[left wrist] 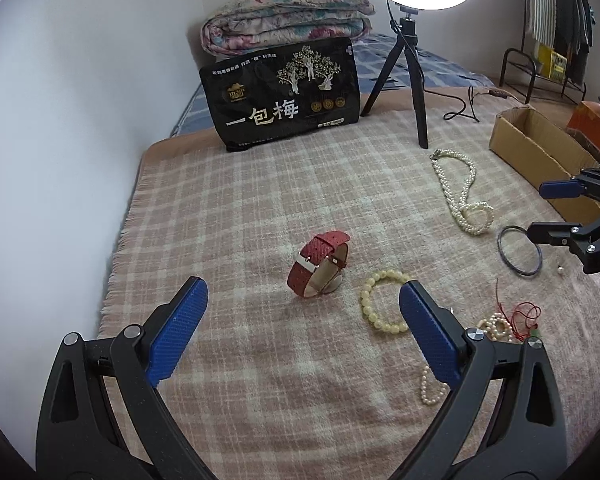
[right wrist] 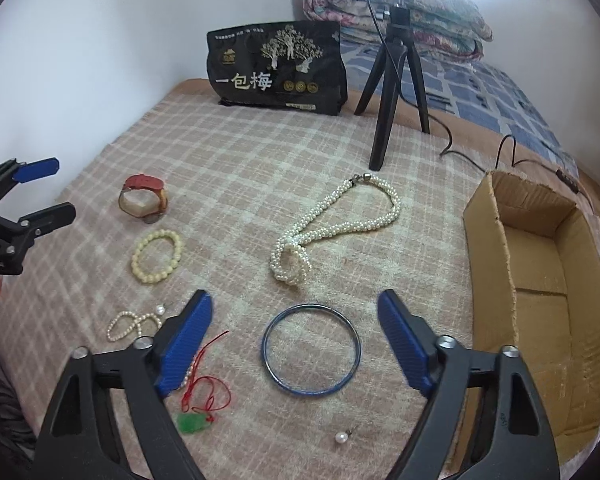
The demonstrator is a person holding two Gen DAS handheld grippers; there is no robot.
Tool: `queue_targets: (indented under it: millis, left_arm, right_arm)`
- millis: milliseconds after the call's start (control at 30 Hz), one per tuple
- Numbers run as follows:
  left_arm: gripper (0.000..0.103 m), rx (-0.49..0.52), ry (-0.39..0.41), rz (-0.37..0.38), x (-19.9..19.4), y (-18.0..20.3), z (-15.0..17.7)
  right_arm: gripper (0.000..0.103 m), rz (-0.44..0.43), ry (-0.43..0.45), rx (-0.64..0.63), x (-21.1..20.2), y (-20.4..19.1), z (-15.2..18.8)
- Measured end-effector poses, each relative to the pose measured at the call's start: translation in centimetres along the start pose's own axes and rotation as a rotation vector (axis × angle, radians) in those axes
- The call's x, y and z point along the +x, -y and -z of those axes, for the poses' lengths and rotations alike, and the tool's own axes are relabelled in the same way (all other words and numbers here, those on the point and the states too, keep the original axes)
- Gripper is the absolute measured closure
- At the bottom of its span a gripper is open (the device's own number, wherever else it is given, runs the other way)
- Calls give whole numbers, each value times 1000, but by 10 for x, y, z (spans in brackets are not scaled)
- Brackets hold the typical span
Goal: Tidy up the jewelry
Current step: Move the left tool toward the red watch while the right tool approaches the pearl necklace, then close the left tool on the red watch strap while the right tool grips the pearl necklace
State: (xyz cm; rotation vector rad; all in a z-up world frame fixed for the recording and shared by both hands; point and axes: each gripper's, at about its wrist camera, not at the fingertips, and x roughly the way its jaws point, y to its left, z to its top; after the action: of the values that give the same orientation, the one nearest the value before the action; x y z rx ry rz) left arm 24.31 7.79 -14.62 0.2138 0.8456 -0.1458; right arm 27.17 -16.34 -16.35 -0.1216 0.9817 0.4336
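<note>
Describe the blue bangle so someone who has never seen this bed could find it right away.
Start at the open cardboard box on the right side of the plaid blanket. Just left of it, nearer than the long white pearl necklace, lies the blue bangle, flat on the blanket. It is the only plain, rigid hoop; every neighbour is beaded or corded.

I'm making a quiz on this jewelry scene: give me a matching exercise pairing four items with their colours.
Things:
1. watch strap
2. thin bangle
3. bead bracelet
4. small pendant

Colours:
A. pale yellow
B. green
C. red
D. blue

Pairs: 1-C, 2-D, 3-A, 4-B
</note>
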Motion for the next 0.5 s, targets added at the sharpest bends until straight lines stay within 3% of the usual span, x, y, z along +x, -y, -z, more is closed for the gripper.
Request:
queue_targets:
  millis: [267, 367, 500]
  left_arm:
    - [5, -13, -47, 42, 37, -15, -6]
    - [5, -2, -54, 64, 46, -14, -7]
    - [5, 5, -64, 91, 55, -13, -8]
  right_arm:
    - [24, -11, -34, -3, 19, 2, -3]
    - [37, -13, -54, -5, 27, 3, -6]
    - [37, -18, -65, 4, 35, 4, -8]
